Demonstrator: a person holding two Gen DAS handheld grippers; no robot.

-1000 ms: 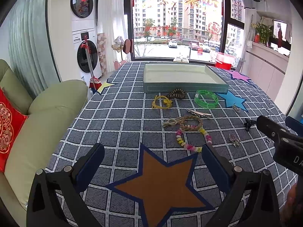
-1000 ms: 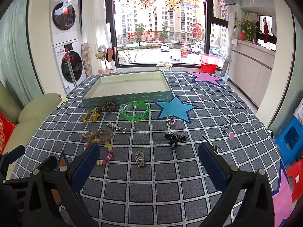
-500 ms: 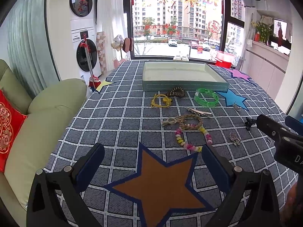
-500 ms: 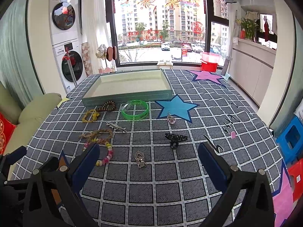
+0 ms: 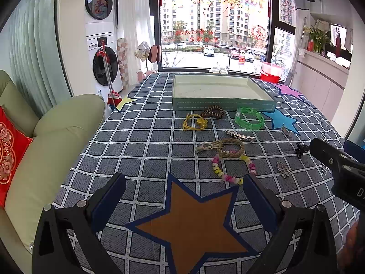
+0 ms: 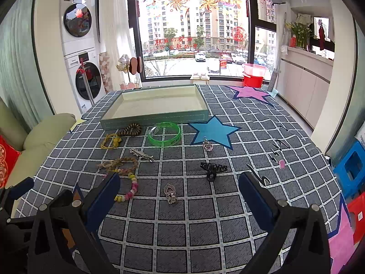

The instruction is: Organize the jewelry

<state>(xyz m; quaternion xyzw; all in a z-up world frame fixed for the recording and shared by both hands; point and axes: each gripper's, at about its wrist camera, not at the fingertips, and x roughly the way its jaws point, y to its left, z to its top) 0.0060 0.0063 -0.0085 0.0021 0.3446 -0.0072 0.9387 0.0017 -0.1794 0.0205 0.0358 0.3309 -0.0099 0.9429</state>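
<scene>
Both tools are held spread wide with nothing between the pads. The left gripper (image 5: 182,196) hangs over the orange star patch (image 5: 194,223); the right gripper (image 6: 180,196) hangs over bare checked cloth (image 6: 182,239).

Nearest the right fingertips, between them and slightly ahead, lies the silver heart pendant (image 6: 171,193). It is flat and thin, so it is judged likely to slide or be pushed along the cloth rather than lifted if the pads close too high. The bead bracelet (image 5: 230,167) lies just ahead of the left tool's right finger, touching the braided bracelet (image 5: 230,147); a grasp on one could drag the other along. The black claw clip (image 6: 213,168) sits further ahead of the right tool.

Farther out lie the silver hair clip (image 6: 141,154), yellow hair tie (image 5: 194,122), green bangle (image 6: 164,133) and brown coil tie (image 5: 213,111), the last just beside the tray wall. The tray (image 5: 223,106) is farthest and holds nothing visible.

Compared with the earlier frames, the jewelry is unchanged in position, and both views show only a slight shift.
</scene>
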